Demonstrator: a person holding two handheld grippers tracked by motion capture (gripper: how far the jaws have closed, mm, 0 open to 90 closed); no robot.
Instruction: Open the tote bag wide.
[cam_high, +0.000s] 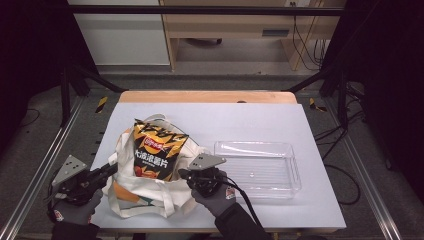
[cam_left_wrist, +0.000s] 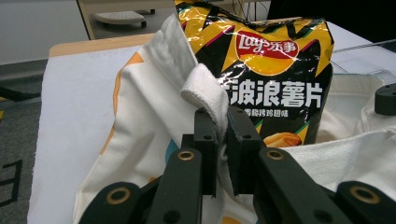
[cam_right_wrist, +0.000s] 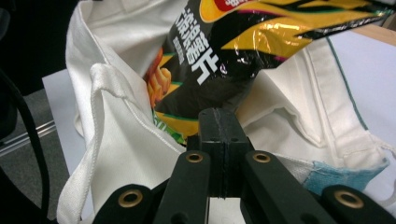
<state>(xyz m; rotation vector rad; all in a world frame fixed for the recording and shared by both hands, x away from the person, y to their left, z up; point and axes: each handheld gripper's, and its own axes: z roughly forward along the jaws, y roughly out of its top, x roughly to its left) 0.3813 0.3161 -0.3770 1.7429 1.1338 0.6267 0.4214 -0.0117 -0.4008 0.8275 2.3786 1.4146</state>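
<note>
Where folded, soft white canvas bag (cam_left_wrist: 154, 107)

Desk (cam_high: 240, 117) with pale lavender-white top, light wood edge showing along far side. Grey carpeted floor (cam_high: 45, 125) all round. Black metal frame posts (cam_high: 65, 92) left and right, silver rails (cam_high: 40, 165) running along desk's flanks. Yellow-black hazard tape (cam_high: 101, 104) on floor near far corners. Beyond, light wooden furniture (cam_high: 230, 25) and white cabinet (cam_high: 122, 32). Black cables (cam_high: 305, 45) hanging at right. Room edges dark.
</note>
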